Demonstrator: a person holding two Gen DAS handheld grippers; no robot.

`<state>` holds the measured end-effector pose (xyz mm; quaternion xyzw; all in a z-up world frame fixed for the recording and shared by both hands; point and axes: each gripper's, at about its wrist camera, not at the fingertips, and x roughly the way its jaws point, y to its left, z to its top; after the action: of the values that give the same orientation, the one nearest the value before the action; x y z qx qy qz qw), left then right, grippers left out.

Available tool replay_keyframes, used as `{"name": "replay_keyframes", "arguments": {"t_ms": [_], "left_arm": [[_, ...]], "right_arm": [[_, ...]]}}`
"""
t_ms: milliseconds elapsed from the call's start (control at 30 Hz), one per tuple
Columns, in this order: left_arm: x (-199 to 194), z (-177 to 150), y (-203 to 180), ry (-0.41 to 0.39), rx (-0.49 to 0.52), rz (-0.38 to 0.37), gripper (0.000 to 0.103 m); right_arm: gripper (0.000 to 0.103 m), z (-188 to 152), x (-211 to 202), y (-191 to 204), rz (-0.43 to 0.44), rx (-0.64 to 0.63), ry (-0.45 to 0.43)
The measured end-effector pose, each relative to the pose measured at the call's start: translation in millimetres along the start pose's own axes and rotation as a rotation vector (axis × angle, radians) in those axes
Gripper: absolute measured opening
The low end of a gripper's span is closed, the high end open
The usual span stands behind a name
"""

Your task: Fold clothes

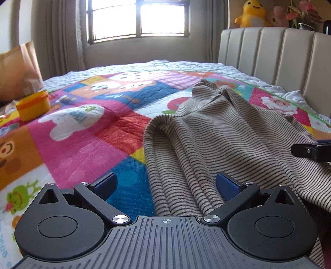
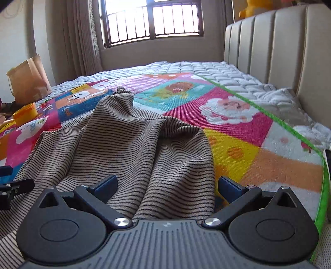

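A beige garment with thin dark stripes (image 1: 223,132) lies rumpled on a colourful cartoon quilt (image 1: 82,134). In the left wrist view my left gripper (image 1: 165,184) is open, low over the garment's near left edge; a fold of cloth runs between its blue-padded fingers (image 1: 227,184). In the right wrist view my right gripper (image 2: 167,184) is open over the garment's (image 2: 128,140) near right edge, cloth lying between its fingers (image 2: 105,184). The right gripper's tip shows at the right edge of the left wrist view (image 1: 310,151), and the left gripper's at the left edge of the right wrist view (image 2: 12,186).
An orange-yellow tub (image 1: 33,105) and a brown paper bag (image 1: 18,72) sit at the bed's left side. A padded beige headboard (image 1: 269,55) stands on the right, with plush toys (image 1: 252,14) on top. A window (image 1: 138,18) is behind the bed.
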<state>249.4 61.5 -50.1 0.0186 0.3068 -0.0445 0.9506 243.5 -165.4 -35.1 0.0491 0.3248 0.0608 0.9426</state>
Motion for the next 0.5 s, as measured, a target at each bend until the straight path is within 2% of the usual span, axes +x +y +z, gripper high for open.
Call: {"name": "replay_keyframes", "arguments": {"t_ms": [67, 200, 333, 400, 500], "left_arm": [[-6.7, -6.1, 2.7, 0.028, -0.009, -0.027, 0.103], [-30.3, -22.7, 7.3, 0.063, 0.002, -0.085, 0.103], [-65.9, -41.0, 18.9, 0.091, -0.009, -0.170, 0.103], [-91.4, -42.1, 32.5, 0.074, -0.083, -0.276, 0.103], [-119.9, -28.9, 44.0, -0.020, -0.174, -0.422, 0.103]], "right_arm": [[0.103, -6.5, -7.8, 1.3, 0.004, 0.006, 0.021], [0.103, -26.6, -34.4, 13.3, 0.020, -0.067, 0.052], [0.103, -42.0, -60.7, 10.7, 0.078, -0.064, 0.071], [0.103, -49.5, -68.6, 6.1, 0.103, -0.053, 0.050], [0.103, -53.8, -70.5, 5.4, 0.103, -0.036, 0.014]]}}
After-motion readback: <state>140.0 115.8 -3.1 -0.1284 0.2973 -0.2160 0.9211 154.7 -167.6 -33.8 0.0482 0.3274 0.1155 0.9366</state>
